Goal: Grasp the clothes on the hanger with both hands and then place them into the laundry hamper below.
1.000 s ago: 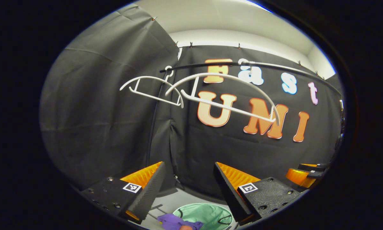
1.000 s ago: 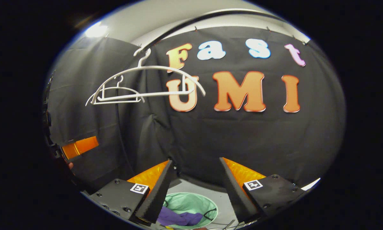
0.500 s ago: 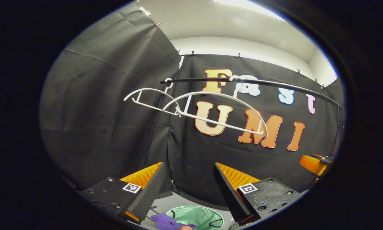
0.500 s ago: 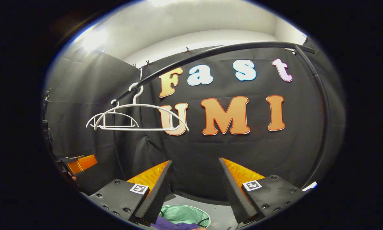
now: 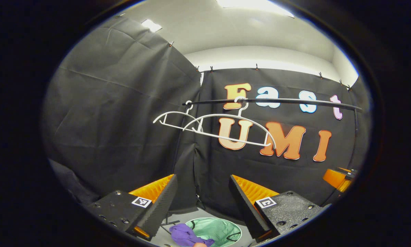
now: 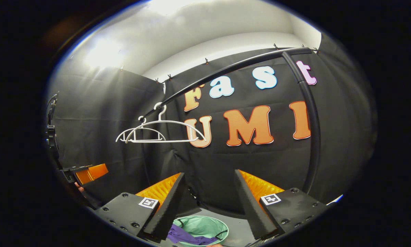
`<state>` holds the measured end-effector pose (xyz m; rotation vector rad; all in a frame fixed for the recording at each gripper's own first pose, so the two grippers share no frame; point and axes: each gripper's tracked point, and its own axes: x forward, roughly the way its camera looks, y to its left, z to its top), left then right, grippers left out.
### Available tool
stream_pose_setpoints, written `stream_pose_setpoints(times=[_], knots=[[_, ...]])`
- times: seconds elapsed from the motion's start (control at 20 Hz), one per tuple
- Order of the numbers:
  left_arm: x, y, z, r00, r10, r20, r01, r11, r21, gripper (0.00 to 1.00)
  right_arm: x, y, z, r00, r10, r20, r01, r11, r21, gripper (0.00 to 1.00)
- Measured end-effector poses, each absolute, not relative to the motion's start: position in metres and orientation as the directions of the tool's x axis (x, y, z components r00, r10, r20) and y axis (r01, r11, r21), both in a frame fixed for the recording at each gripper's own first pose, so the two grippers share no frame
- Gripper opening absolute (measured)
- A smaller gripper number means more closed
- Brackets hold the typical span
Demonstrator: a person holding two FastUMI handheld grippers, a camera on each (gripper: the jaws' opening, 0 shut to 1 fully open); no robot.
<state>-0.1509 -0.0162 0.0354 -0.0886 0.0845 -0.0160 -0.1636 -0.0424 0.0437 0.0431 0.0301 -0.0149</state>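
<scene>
Garment: the purple clothes [image 5: 185,236] lie at the mouth of the green laundry hamper [image 5: 222,229] on the floor below me, partly draped over its near rim; in the right gripper view the purple cloth [image 6: 185,236] sits mostly inside the hamper [image 6: 205,226].
Hangers: two white hangers [image 5: 226,128] hang bare on the black rail [image 5: 277,101].
My left gripper [image 5: 202,202]: fingers spread wide, nothing between them.
My right gripper [image 6: 209,202]: wide apart too, empty.
Risk: cloth over the rim could slide out onto the floor (the hamper looks light and soft-walled), and a low reach could knock it over.
Change: I have pulled both tools back and tilted them up; the hangers look smaller and farther than a second ago, and the rail's upright post now shows on my right.
</scene>
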Motion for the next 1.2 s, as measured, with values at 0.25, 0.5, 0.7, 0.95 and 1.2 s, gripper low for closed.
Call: stream_pose_setpoints(times=[0.25,0.5,0.7,0.95,1.2], knots=[[-0.186,-0.021,0.050,0.997,0.048,-0.065,-0.051,0.998,-0.047,0.92,-0.184,-0.055,0.041,0.999,0.010,-0.053,-0.009,1.000,0.021,0.94],[-0.189,-0.027,0.064,0.999,0.006,-0.034,-0.008,0.998,-0.062,0.92,-0.194,-0.053,0.044,0.999,-0.016,-0.045,0.017,1.000,0.018,0.94],[-0.182,-0.017,0.048,0.997,-0.016,-0.077,0.014,0.999,-0.034,0.92,-0.200,-0.046,0.048,0.998,-0.049,-0.043,0.050,0.999,0.011,0.94],[-0.190,-0.020,0.040,0.992,-0.085,-0.095,0.084,0.996,-0.012,0.92,-0.208,-0.045,0.050,0.994,-0.098,-0.043,0.098,0.995,-0.006,0.94],[-0.190,-0.012,0.046,0.991,-0.103,-0.083,0.106,0.994,0.028,0.95,-0.210,-0.037,0.055,0.991,-0.128,-0.025,0.128,0.992,-0.004,0.94]])
